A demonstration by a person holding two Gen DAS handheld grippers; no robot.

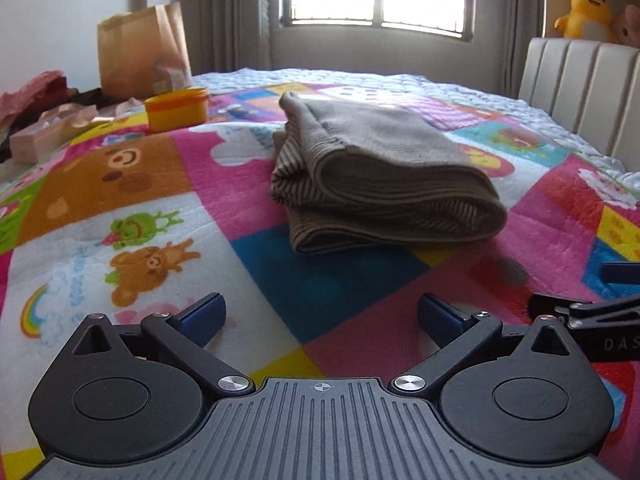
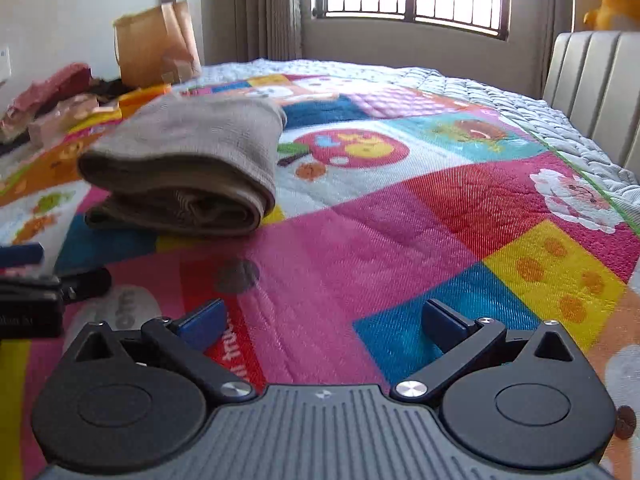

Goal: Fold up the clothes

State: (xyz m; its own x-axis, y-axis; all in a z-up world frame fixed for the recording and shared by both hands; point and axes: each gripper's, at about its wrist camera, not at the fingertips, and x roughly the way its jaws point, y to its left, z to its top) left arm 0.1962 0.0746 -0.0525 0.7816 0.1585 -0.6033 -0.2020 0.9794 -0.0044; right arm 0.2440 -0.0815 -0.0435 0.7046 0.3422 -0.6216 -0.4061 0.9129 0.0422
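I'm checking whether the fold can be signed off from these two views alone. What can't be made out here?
- Folded garment: its far side and underside are hidden by its own bulk in both views; which kind of garment is unclear.
- Paper bag: contents hidden by its walls.
- Clutter at the bed's left edge: blurred and cut off by the frame.
- Right tongs: seen in the left view only as a sliver at the frame edge.
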